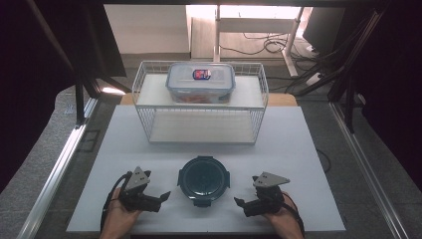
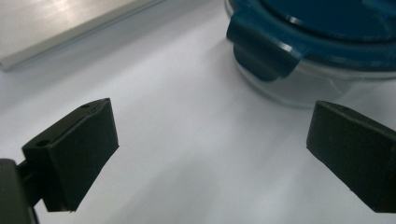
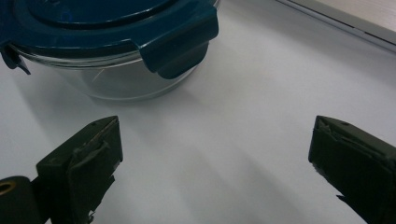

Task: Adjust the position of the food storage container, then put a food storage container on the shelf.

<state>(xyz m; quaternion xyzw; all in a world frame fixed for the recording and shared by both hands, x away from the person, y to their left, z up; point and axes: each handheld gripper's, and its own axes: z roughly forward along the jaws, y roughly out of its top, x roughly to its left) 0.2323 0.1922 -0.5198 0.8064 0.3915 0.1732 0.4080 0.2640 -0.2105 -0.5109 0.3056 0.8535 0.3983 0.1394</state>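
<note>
A round glass bowl (image 1: 203, 180) with a dark blue clip-on lid (image 1: 203, 177) sits on the white table (image 1: 298, 149), near the front edge and between the two grippers. The lid is on, and its side clips are folded down against the glass wall, as both gripper views show.

The left gripper (image 1: 165, 195) lies low at the front left of the table, held in the person's left hand (image 1: 119, 215), and points toward the bowl. Its jaws are spread wide with nothing between them. In the left gripper view, the bowl (image 2: 303, 88) lies ahead and off to the right of the gripper (image 2: 210, 144), apart from both black pads.

The right gripper (image 1: 240, 203) rests at the front right, held in the right hand (image 1: 284, 221), and also points toward the bowl. Its jaws are likewise spread and empty. In the right gripper view, the bowl (image 3: 116, 79) stands ahead and to the left of the gripper (image 3: 212, 154), clear of the pads.

Farther back stands a white wire rack (image 1: 144, 99) with two levels. On its upper level rests a rectangular clear box (image 1: 200, 83) with a grey-blue lid; something reddish seems to lie inside, though the high view is too coarse to say what
</note>
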